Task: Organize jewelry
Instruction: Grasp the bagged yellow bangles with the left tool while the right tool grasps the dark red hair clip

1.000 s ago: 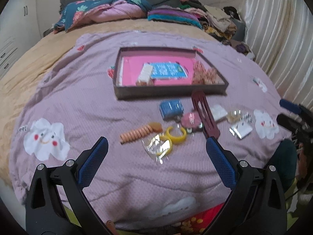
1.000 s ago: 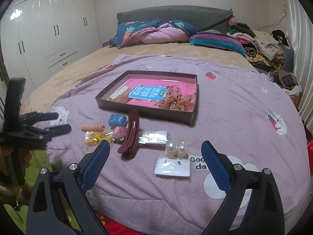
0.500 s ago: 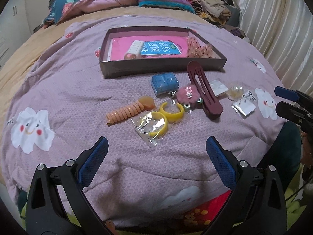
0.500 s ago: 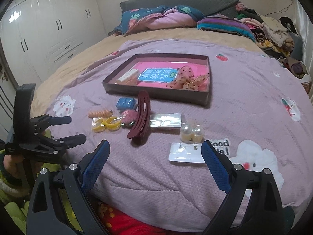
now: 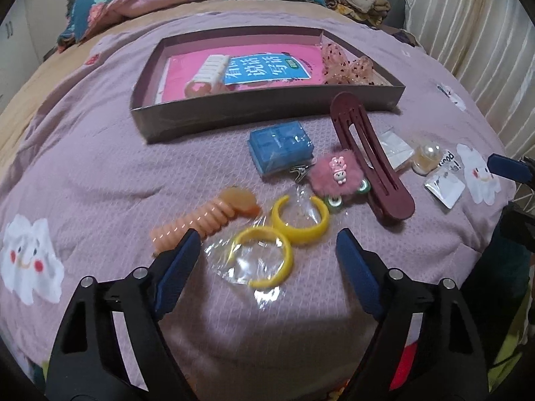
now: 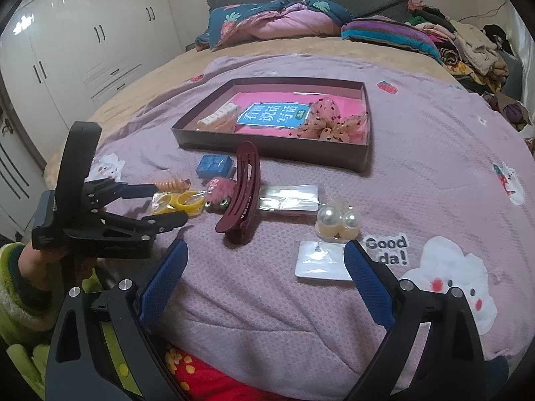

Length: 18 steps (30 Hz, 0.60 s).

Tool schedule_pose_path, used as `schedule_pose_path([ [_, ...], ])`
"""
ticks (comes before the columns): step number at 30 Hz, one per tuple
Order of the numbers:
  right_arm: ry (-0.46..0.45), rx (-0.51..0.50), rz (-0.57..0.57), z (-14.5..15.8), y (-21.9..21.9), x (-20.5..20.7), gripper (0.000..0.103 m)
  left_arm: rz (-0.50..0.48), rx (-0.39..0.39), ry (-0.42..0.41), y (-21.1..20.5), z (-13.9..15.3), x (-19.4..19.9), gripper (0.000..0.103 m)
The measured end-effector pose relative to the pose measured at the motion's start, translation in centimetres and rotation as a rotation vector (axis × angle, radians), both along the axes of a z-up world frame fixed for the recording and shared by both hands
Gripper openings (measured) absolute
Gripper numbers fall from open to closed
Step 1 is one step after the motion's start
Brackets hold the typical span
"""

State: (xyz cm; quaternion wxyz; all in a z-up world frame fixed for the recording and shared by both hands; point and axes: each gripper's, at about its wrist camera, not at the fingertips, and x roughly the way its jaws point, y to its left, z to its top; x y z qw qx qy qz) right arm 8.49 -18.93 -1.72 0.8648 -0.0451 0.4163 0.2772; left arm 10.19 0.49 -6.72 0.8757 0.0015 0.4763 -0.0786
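My L gripper (image 5: 267, 250) is spread wide, holding nothing, low over the purple blanket (image 5: 100, 153), fingers straddling the bagged yellow bangle (image 5: 264, 260). The 2nd yellow bangle (image 5: 301, 220) lies just beyond it, touching, open side facing the box. Orange spiral hair tie (image 5: 200, 224) sits by my L fingertip (image 5: 180, 257), long axis running diagonally from near-left to far-right. Further out: pink fuzzy clip (image 5: 331, 173), blue case (image 5: 281, 147), then the maroon hair clip (image 5: 367, 160), long axis running from the box wall down toward near-right, far end almost at the wall. Right of it are a clear packet (image 5: 394, 147), pearl earrings (image 5: 428, 157) and an earring card (image 5: 444, 185). The shallow brown box (image 5: 267, 113) is behind everything, long side across my view; inside are a pink booklet (image 5: 267, 67), a white clip (image 5: 210, 72) and a dotted peach bow (image 5: 344, 67). R gripper (image 6: 264, 267) is also wide, empty, above the blanket's near edge; its R fingertip (image 6: 357, 260) overlaps the card's corner in view, can't tell if touching. In the R cam the maroon clip arches upward, long axis pointing near-to-far at the box.
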Motion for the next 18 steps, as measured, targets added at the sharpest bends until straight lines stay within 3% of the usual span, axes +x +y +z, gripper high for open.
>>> schedule_pose_path([
  [5,0.048,0.014,0.018,-1.0,1.1,1.8,0.092,-0.020,0.041,0.017,-0.4,-0.7,0.8,0.061],
  [13,0.200,0.040,0.055,-4.1,3.7,5.0,0.053,-0.023,0.014,0.008,0.3,-0.6,0.8,0.059],
  [18,0.262,0.063,0.060,-5.4,5.1,6.3,0.041,-0.008,-0.012,0.004,1.1,-0.3,0.0,0.058],
])
